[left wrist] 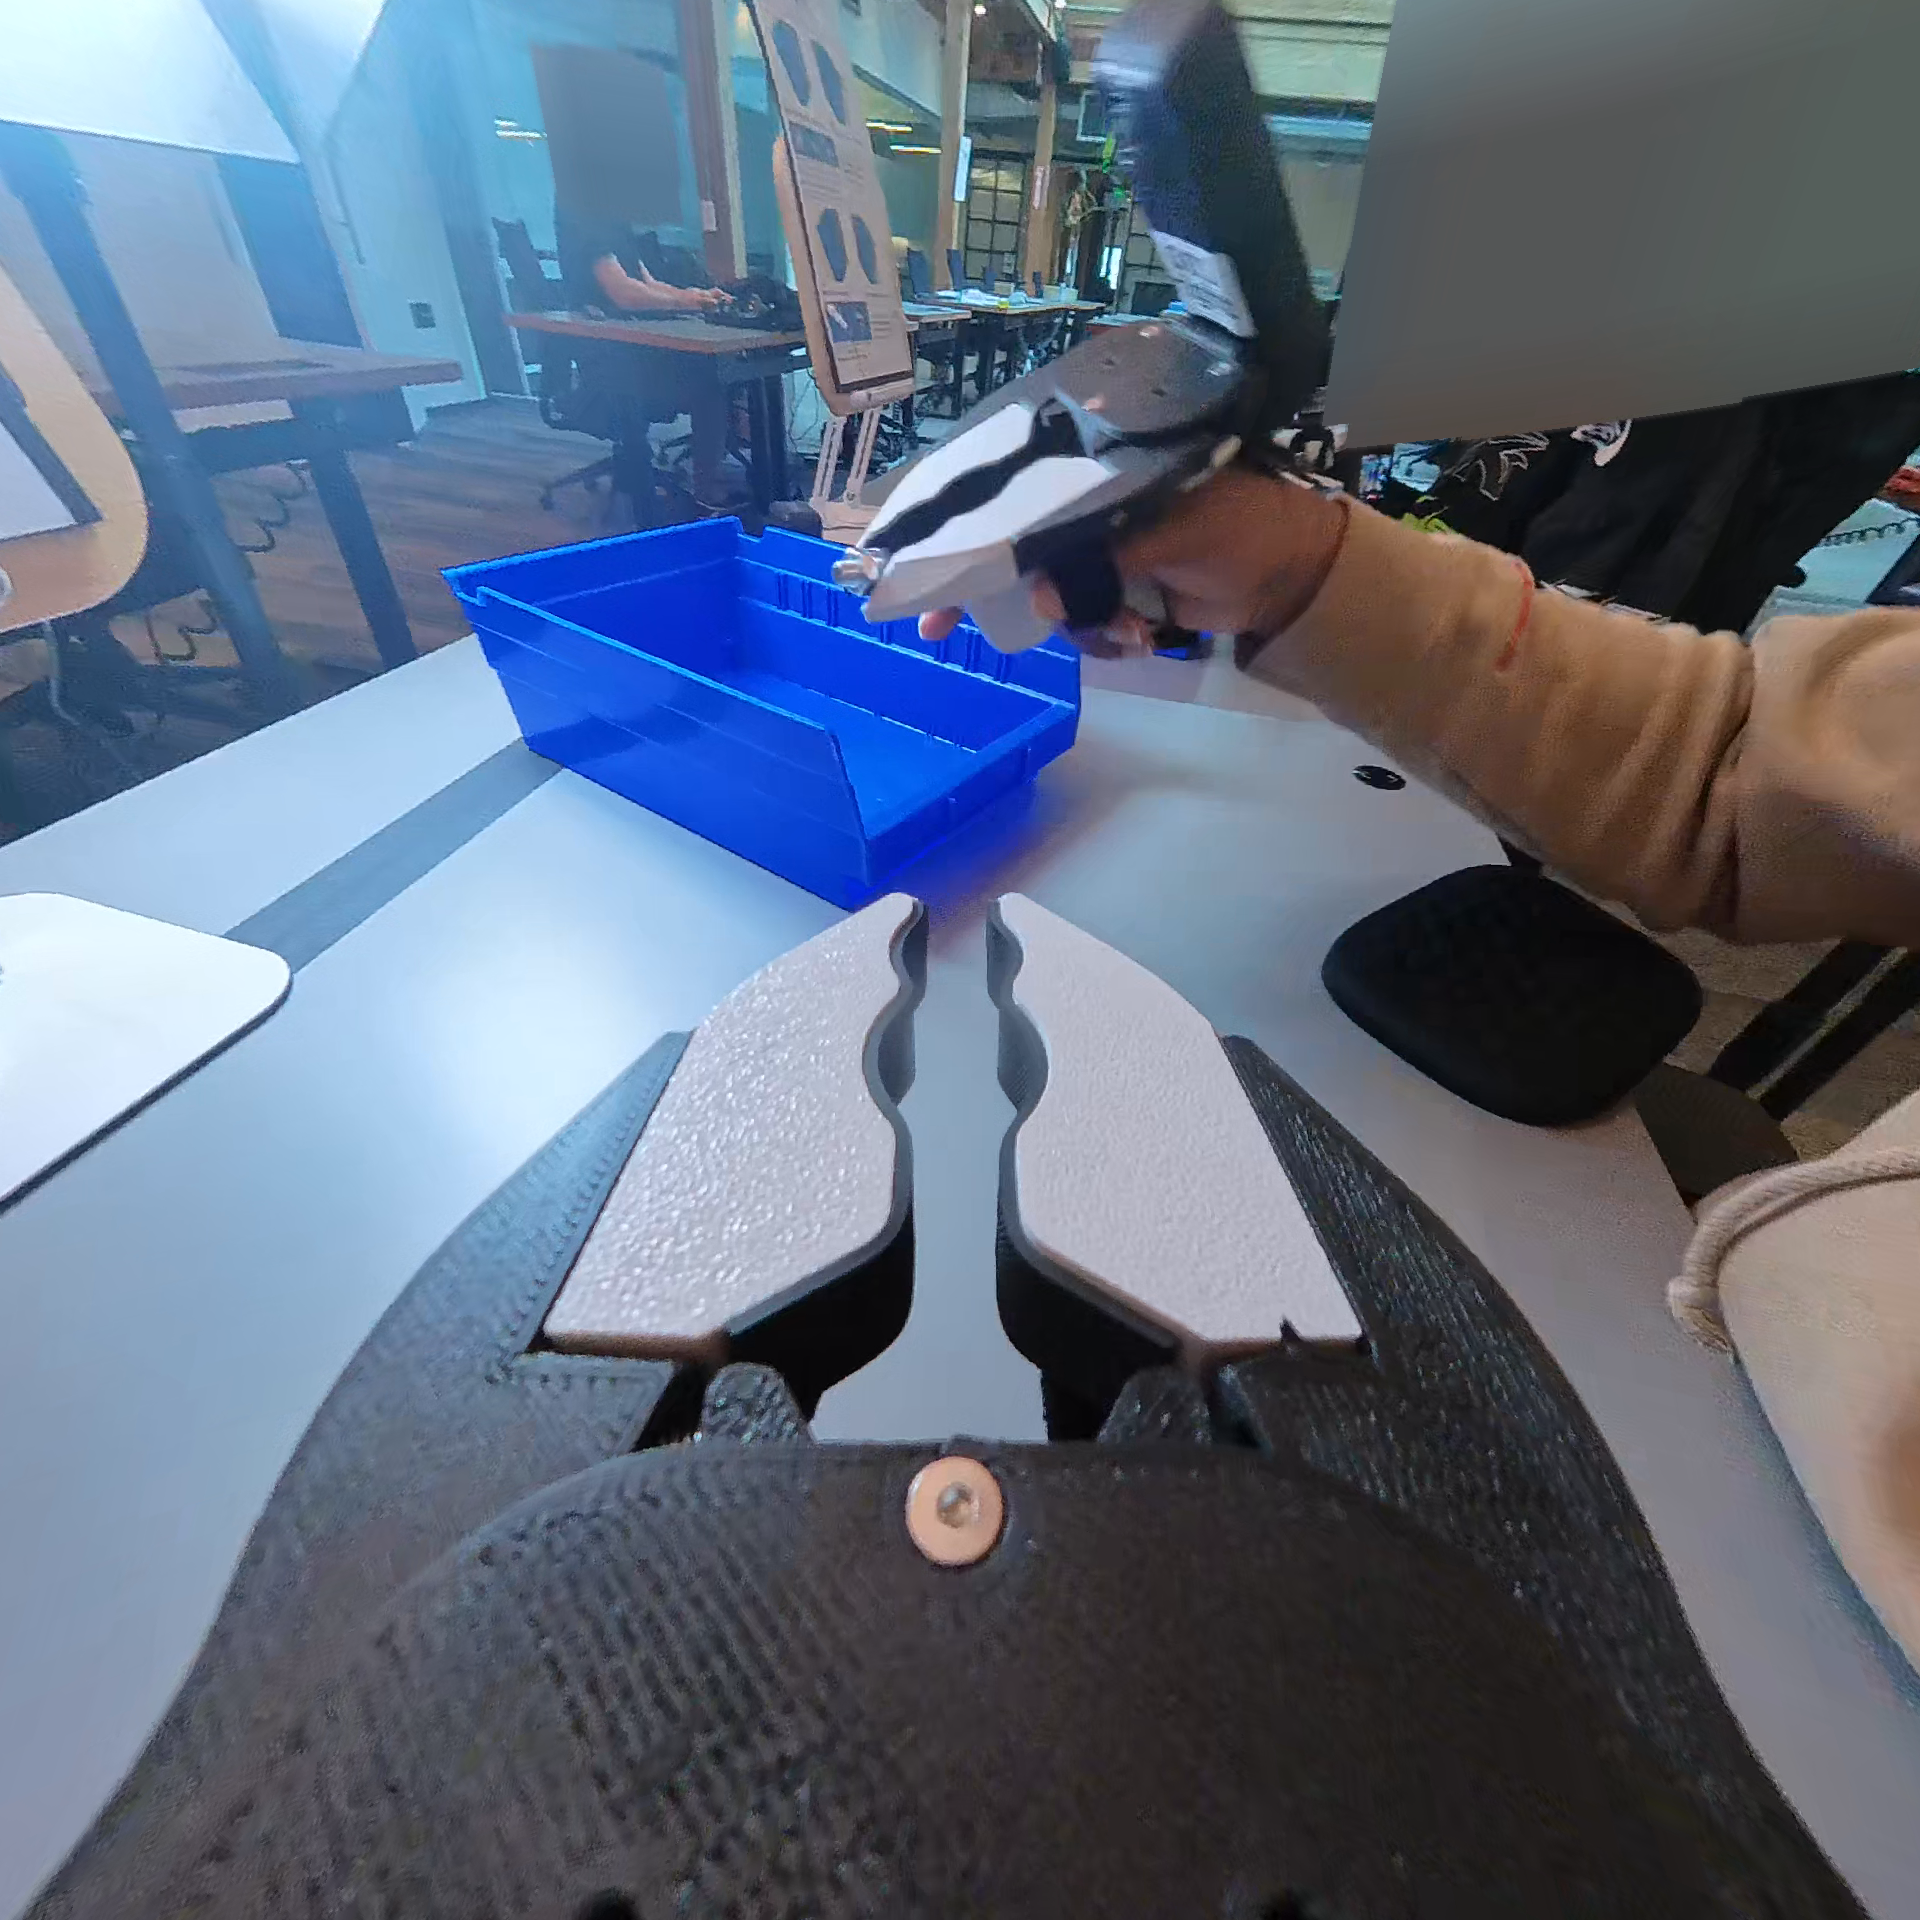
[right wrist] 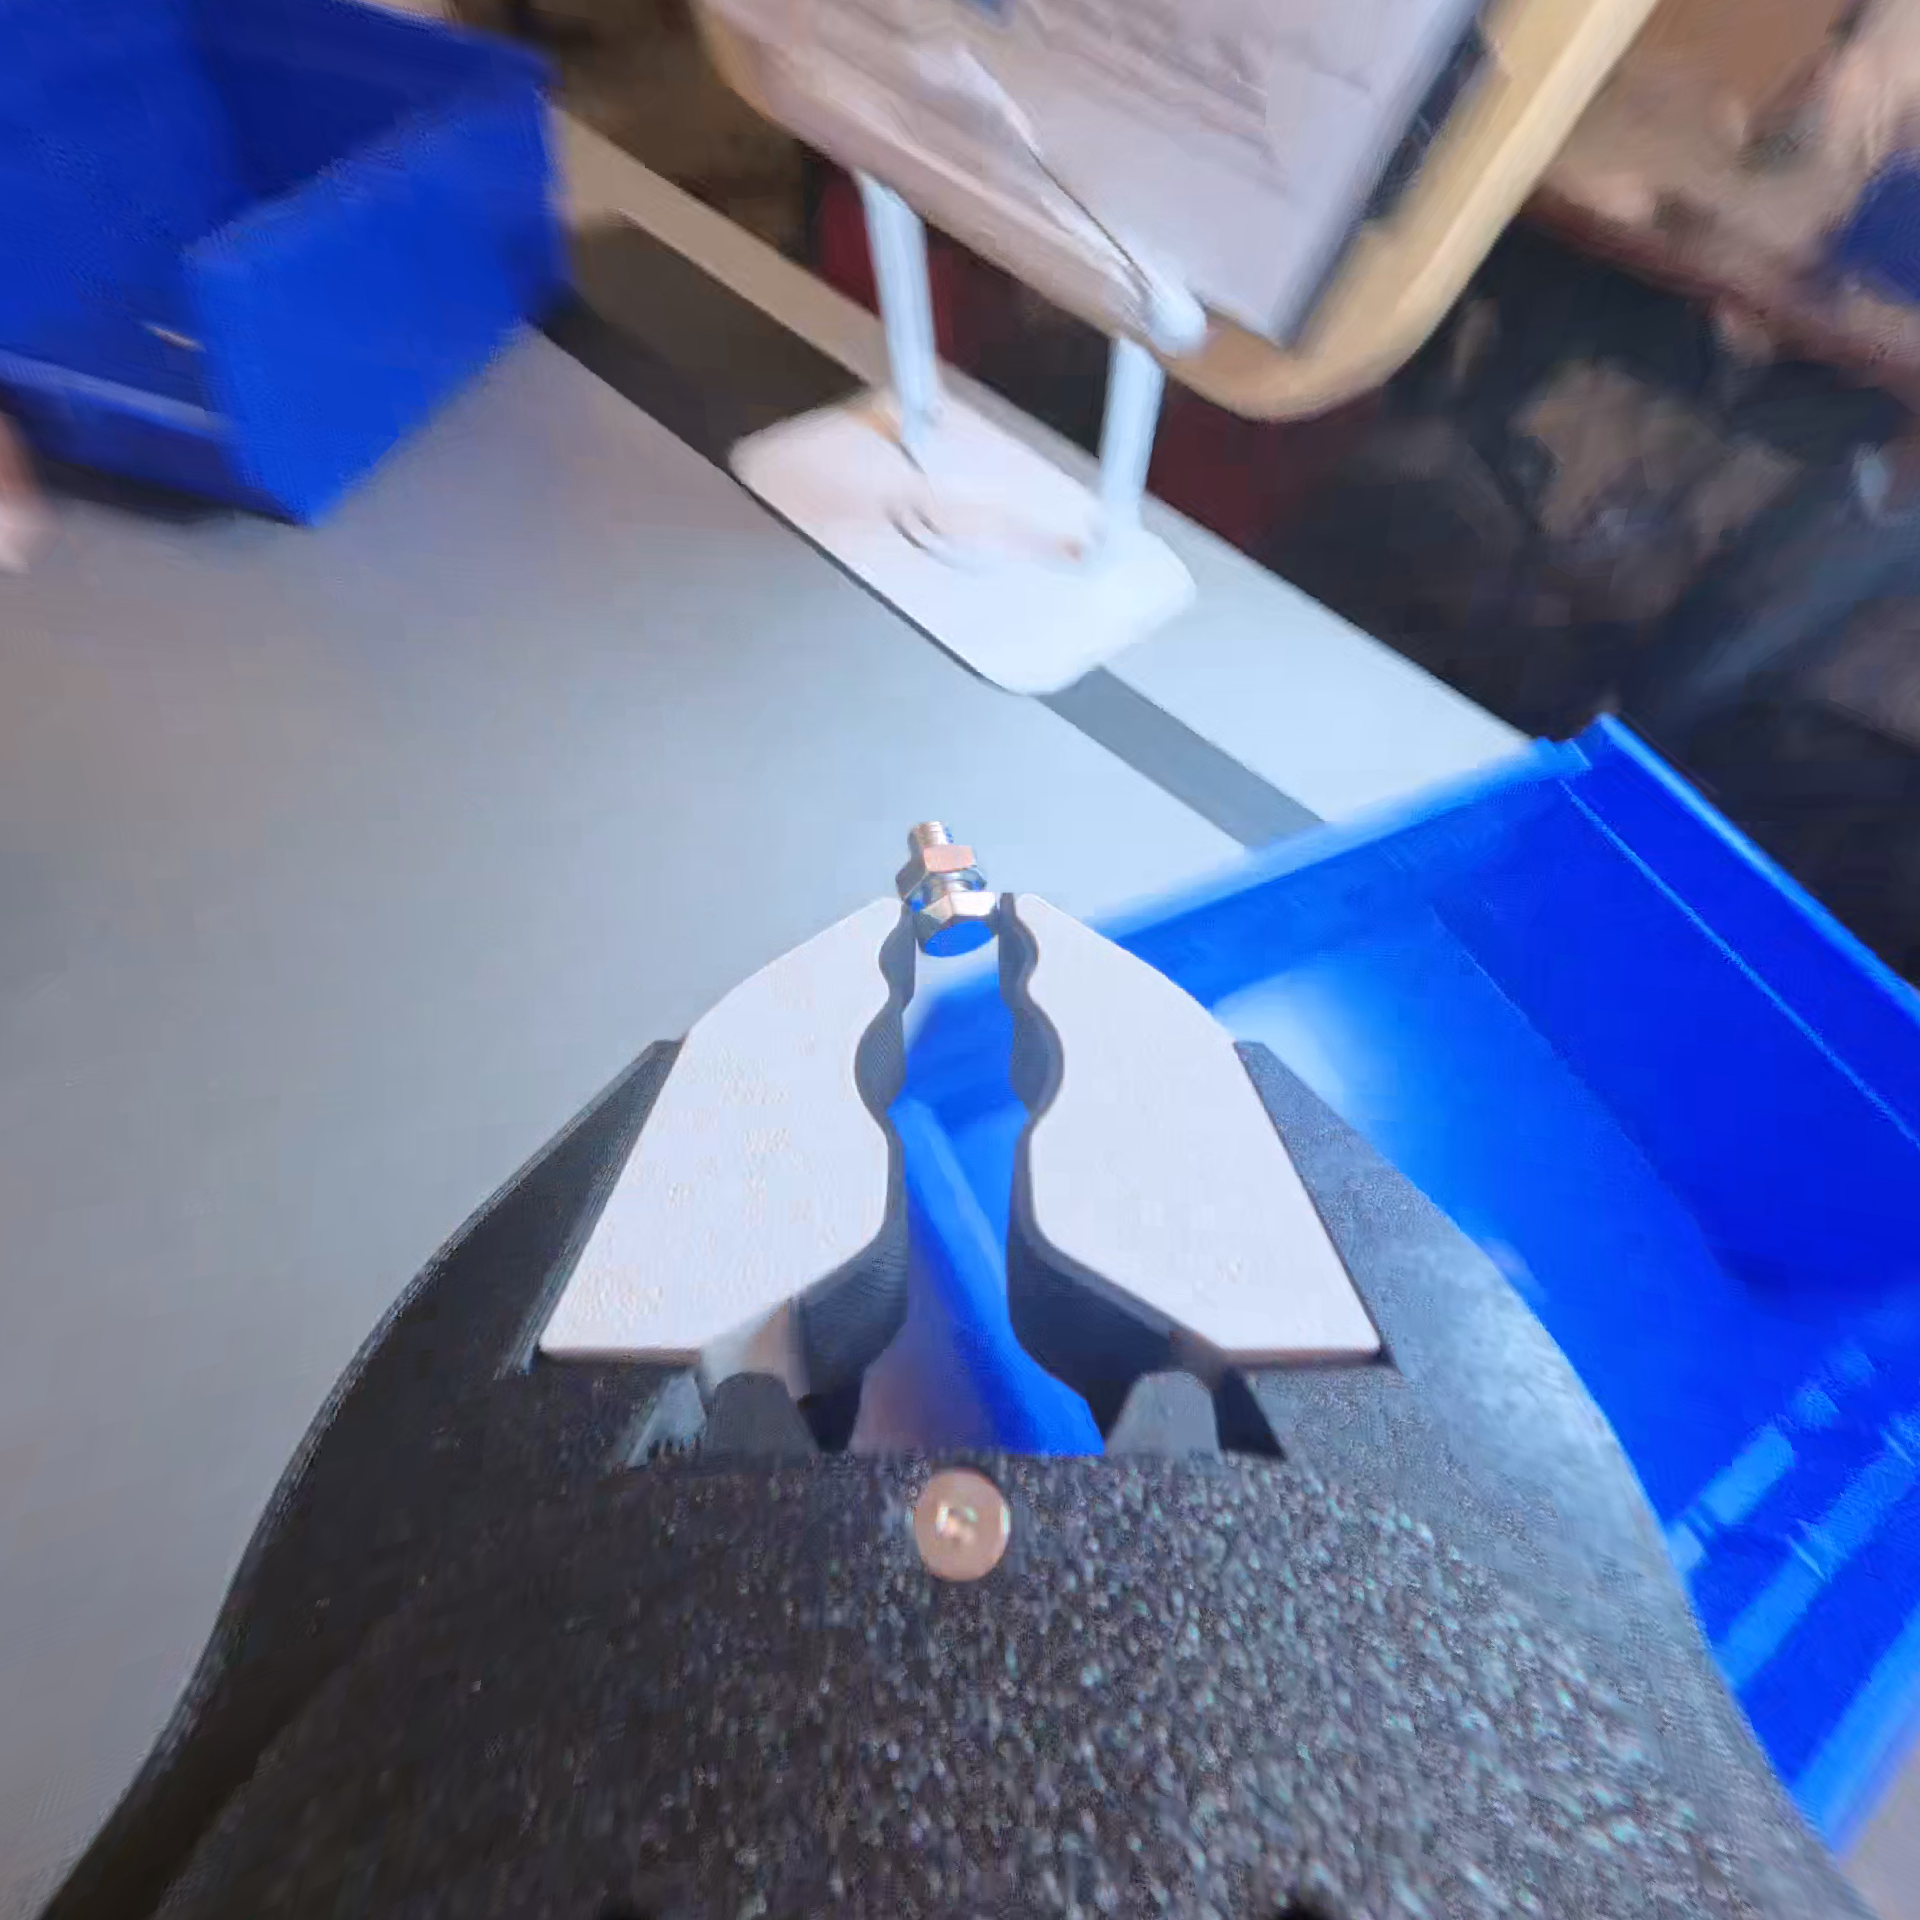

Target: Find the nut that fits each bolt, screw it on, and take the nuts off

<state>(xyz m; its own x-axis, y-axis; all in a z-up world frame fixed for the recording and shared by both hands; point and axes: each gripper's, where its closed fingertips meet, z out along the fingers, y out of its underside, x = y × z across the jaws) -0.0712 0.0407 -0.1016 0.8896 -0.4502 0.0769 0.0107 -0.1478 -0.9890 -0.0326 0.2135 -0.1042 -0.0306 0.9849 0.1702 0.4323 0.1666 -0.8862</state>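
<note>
My right gripper (right wrist: 954, 914) is shut on the head of a small silver bolt (right wrist: 951, 925) with a nut (right wrist: 940, 860) threaded on its shaft. It holds the bolt in the air above the near rim of a blue bin (right wrist: 1558, 1039). In the left wrist view the same right gripper (left wrist: 871, 582) hangs over the blue bin (left wrist: 769, 717) with the bolt (left wrist: 854, 569) at its tips, held by a hand in a tan sleeve. My left gripper (left wrist: 954, 920) is low over the grey table (left wrist: 436, 1091), its fingers slightly apart with nothing between them.
A second blue bin (right wrist: 260, 281) stands at the far left of the right wrist view. A white stand base (right wrist: 966, 540) carries a cardboard board. A white pad (left wrist: 114, 1018) lies on the left and a black chair seat (left wrist: 1507, 1008) sits past the table's right edge. The left gripper's tips are roughly 20 centimetres from the right gripper's.
</note>
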